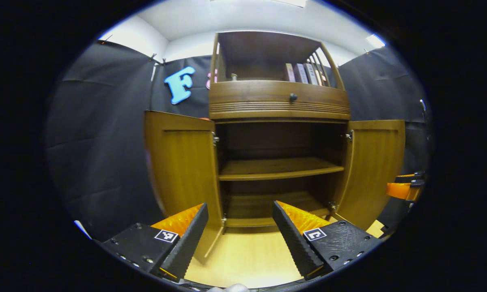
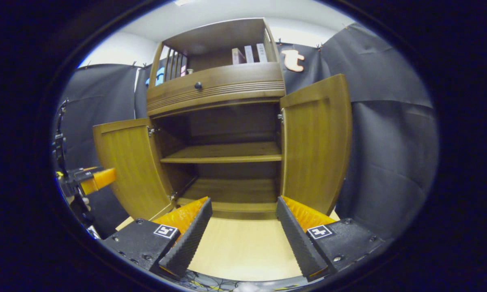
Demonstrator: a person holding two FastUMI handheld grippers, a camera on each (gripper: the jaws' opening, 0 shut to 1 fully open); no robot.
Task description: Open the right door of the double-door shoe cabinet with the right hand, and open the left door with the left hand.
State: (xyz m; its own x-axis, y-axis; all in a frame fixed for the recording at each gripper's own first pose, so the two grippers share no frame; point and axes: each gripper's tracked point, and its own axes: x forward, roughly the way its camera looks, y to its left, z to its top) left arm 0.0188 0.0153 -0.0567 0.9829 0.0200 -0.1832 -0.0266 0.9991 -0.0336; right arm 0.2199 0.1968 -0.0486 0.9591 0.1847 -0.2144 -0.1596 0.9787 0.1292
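One shoe cabinet point(image 1: 279, 106) stands ahead of the left hand-held gripper point(image 1: 240, 227). It has two doors, both swung open: the left door point(image 1: 182, 170) just past that gripper's near finger, the right door point(image 1: 375, 166) off to the far side. Inside sits one middle shelf point(image 1: 276, 168). Above the doors there is one drawer point(image 1: 279, 96) with one round knob point(image 1: 293, 97). In the open top compartment stand about four books point(image 1: 304, 74). Two hand-held grippers are counted in all, the right hand-held gripper point(image 2: 243, 229) facing the same cabinet.
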